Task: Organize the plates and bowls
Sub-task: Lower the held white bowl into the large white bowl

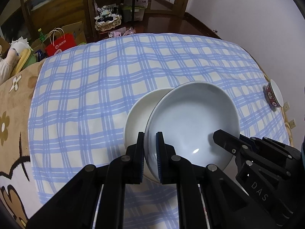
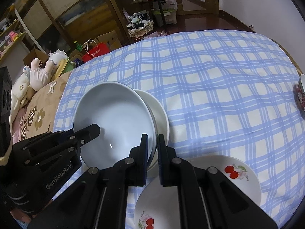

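A pale blue-white deep plate (image 1: 192,122) is held tilted over a second white plate (image 1: 139,112) that lies on the blue checked cloth. My left gripper (image 1: 150,152) is shut on the held plate's left rim. My right gripper (image 2: 152,154) is shut on the same plate's right rim (image 2: 152,133); the plate (image 2: 114,114) fills the left of the right wrist view, with the second white plate (image 2: 158,110) under it. The right gripper's body shows in the left wrist view (image 1: 247,152), the left gripper's in the right wrist view (image 2: 57,147). A cherry-patterned plate (image 2: 238,173) lies below the right gripper.
A small red patterned bowl (image 1: 272,95) stands at the cloth's right edge; it also shows in the right wrist view (image 2: 301,93). The blue checked cloth (image 1: 133,66) covers a bed with a brown flowered blanket (image 1: 13,105) on the left. Stuffed toys (image 2: 38,72) and a red bag (image 2: 95,53) lie beyond.
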`<control>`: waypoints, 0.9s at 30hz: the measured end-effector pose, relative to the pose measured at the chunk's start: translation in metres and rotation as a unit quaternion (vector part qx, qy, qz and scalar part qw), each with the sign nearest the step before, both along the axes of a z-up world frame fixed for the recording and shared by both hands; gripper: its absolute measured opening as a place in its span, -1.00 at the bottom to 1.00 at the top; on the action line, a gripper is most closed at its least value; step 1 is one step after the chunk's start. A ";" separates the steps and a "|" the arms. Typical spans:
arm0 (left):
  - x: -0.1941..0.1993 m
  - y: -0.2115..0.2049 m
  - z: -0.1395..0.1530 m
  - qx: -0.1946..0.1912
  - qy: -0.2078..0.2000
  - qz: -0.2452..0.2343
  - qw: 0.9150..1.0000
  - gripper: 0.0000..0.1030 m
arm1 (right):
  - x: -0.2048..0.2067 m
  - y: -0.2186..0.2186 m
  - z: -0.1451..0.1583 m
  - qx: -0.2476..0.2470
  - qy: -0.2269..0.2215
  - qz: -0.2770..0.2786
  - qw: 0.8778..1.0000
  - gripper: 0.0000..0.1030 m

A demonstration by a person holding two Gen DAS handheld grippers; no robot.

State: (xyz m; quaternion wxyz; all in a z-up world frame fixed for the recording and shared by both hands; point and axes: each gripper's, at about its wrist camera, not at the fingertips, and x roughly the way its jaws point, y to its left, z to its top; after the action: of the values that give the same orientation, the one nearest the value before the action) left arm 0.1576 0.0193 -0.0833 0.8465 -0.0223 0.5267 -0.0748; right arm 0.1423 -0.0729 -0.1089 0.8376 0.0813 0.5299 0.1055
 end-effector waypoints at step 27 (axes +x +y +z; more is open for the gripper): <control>0.011 -0.001 -0.018 -0.001 0.034 -0.001 0.999 -0.80 | 0.007 0.001 -0.010 -0.012 0.006 0.009 1.000 -0.80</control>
State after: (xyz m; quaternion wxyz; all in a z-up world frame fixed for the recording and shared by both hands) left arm 0.1682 0.0186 -0.1017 0.8282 -0.0254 0.5548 -0.0754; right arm 0.1492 -0.0717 -0.1186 0.8341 0.0672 0.5371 0.1066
